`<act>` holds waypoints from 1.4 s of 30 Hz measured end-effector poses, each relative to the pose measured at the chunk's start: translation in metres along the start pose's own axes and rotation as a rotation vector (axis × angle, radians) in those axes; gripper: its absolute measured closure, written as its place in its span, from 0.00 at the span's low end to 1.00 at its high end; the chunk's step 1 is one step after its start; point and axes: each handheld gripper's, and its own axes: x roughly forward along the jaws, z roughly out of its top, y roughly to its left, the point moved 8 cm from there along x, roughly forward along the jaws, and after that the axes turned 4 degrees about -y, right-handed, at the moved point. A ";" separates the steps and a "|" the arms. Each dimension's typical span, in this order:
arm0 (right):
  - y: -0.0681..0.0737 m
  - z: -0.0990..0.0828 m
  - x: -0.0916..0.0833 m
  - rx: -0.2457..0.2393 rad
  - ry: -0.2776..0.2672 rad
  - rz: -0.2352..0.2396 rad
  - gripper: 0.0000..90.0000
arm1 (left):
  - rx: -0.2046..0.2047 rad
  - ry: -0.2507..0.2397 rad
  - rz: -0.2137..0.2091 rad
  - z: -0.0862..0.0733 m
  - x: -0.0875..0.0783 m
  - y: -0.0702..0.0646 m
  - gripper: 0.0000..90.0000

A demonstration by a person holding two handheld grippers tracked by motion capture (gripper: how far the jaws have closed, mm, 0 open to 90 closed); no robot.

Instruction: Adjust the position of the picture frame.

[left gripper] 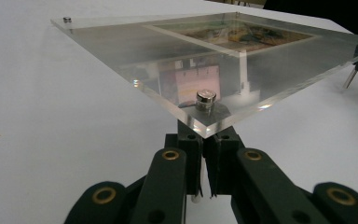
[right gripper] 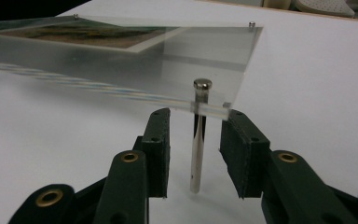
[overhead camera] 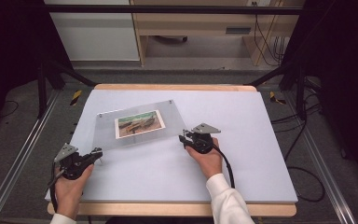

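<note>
From above, my left claw [overhead camera: 95, 153] sits clamped under the near-left corner of the clear frame [overhead camera: 135, 123] mid-table, open mat around; up close, my right claw [right gripper: 196, 154] stands apart around a corner's metal leg [right gripper: 196, 154], untouched.

No text, label, brand, number or sign can be read anywhere. The print [overhead camera: 138, 123] inside the clear acrylic frame [overhead camera: 107, 135] is a painted scene without legible lettering, and the pale plate [overhead camera: 238, 31] on the wooden furniture behind the worktop [overhead camera: 242, 154] is too small to make out.
</note>
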 end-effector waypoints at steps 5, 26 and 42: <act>0.002 0.001 0.006 0.001 -0.001 0.000 0.74 | -0.001 -0.002 -0.002 0.000 0.000 0.000 0.94; -0.001 0.005 0.012 0.029 -0.047 0.009 0.94 | 0.019 -0.001 0.000 0.000 0.001 -0.001 0.94; -0.001 0.004 0.014 0.052 -0.031 0.027 0.92 | 0.032 -0.008 -0.004 -0.001 0.004 0.002 0.93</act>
